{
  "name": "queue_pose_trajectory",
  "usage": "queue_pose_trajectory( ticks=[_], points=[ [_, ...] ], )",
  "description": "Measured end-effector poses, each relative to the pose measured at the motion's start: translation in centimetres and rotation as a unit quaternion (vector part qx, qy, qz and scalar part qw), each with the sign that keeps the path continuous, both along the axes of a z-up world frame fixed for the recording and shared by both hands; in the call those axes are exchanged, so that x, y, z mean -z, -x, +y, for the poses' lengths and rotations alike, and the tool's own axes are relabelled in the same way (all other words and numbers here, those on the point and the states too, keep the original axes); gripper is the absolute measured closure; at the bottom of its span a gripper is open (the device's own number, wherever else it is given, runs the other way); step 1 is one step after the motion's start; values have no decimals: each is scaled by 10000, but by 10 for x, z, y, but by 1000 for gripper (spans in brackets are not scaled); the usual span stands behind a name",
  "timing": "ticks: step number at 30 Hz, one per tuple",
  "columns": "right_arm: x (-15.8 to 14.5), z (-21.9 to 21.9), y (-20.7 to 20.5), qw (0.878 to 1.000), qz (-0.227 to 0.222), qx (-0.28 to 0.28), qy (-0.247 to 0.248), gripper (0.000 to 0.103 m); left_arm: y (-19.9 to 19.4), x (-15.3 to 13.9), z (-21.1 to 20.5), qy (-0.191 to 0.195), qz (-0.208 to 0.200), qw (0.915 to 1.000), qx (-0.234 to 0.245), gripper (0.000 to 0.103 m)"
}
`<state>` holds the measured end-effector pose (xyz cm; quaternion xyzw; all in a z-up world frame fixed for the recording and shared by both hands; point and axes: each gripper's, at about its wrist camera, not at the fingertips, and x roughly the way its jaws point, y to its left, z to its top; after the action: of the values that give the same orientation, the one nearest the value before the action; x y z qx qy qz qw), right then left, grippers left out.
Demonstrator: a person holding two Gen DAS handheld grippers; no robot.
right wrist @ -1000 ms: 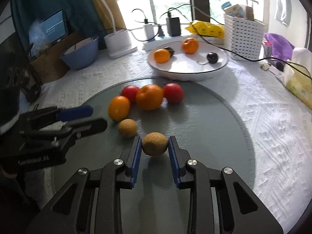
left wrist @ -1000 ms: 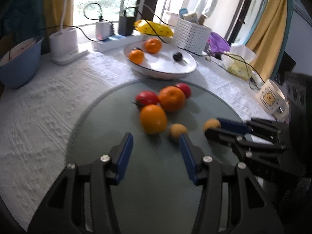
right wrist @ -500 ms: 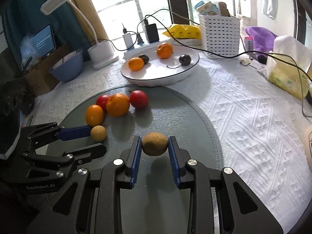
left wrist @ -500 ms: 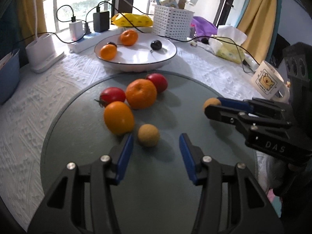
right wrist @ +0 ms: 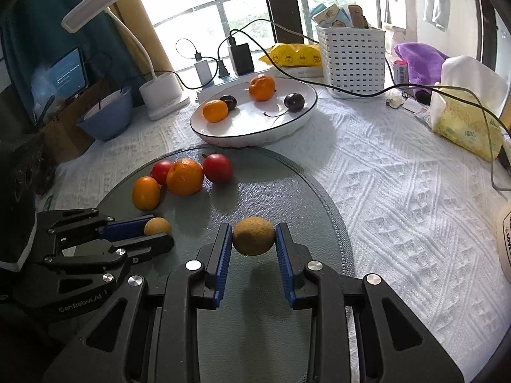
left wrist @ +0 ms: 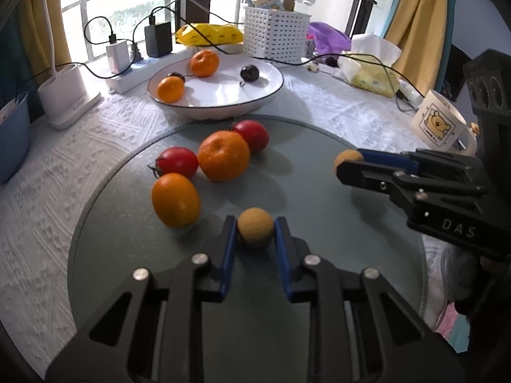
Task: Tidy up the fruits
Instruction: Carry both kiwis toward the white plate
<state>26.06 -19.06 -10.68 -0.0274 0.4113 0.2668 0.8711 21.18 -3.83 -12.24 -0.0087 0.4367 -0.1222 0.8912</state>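
My left gripper (left wrist: 255, 233) is shut on a small tan round fruit (left wrist: 255, 231) that rests on the grey round mat (left wrist: 319, 223). My right gripper (right wrist: 254, 236) is shut on a second tan fruit (right wrist: 254, 235) and holds it above the mat; it also shows at the right of the left wrist view (left wrist: 346, 159). Two oranges (left wrist: 223, 154) (left wrist: 175, 199) and two red tomatoes (left wrist: 177, 161) (left wrist: 252, 134) lie clustered on the mat. A white plate (left wrist: 265, 95) behind holds two small oranges and dark cherries.
A white basket (left wrist: 274, 35), yellow packet, chargers with cables and a tissue pack (left wrist: 373, 73) stand behind the plate. A bear mug (left wrist: 440, 124) is at the right, a blue bowl (right wrist: 105, 118) and white lamp base (left wrist: 67, 99) at the left.
My left gripper moved forward and closed on the small tan fruit. My right gripper lifted its tan fruit higher above the mat.
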Motion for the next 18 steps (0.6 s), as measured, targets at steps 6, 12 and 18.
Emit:
queue_pose_trajectory(
  ticks=[6, 12, 18],
  points=[
    [-6, 4, 1, 10000, -65, 1, 21, 73, 3, -10, 6, 52, -133, 9999, -2, 78],
    [-12, 9, -3, 9999, -150, 9, 46, 73, -1, -21, 14, 90, -281, 9996, -18, 78],
    [-21, 13, -14, 9997, -246, 15, 86, 73, -9, -29, 23, 114, -400, 9991, -45, 78]
  ],
)
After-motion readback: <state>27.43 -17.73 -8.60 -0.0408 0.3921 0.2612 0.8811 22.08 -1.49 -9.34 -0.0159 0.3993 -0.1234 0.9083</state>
